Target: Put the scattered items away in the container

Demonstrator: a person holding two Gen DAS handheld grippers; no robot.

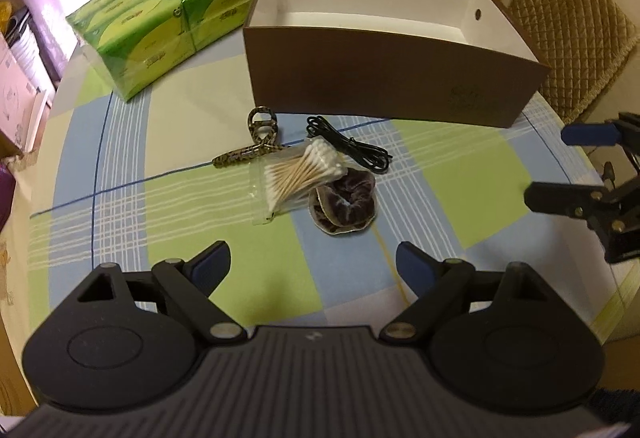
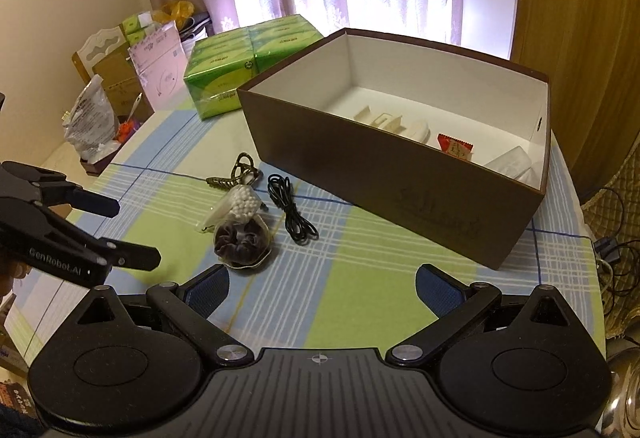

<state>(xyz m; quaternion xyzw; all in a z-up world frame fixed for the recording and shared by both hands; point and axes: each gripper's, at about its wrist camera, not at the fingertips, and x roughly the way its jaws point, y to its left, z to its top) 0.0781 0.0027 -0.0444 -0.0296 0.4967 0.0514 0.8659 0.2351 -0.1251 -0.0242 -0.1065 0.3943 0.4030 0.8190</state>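
Observation:
A brown open box (image 1: 380, 78) with a white inside stands at the back of the table; it also shows in the right wrist view (image 2: 400, 182), holding several small items. In front of it lie a leopard-print hair claw (image 1: 256, 142), a bag of cotton swabs (image 1: 300, 174), a coiled black cable (image 1: 352, 150) and a dark velvet scrunchie (image 1: 344, 204). The same claw (image 2: 236, 174), swabs (image 2: 240, 206), cable (image 2: 292, 214) and scrunchie (image 2: 242, 242) show in the right wrist view. My left gripper (image 1: 314, 270) is open and empty, short of the scrunchie. My right gripper (image 2: 322, 290) is open and empty.
A green pack of tissue boxes (image 1: 160, 22) sits at the back left on the checked tablecloth (image 1: 120, 198). A quilted chair (image 1: 572, 34) stands at the right. Bags and cartons (image 2: 120, 86) crowd the far left beyond the table. Curtains hang behind.

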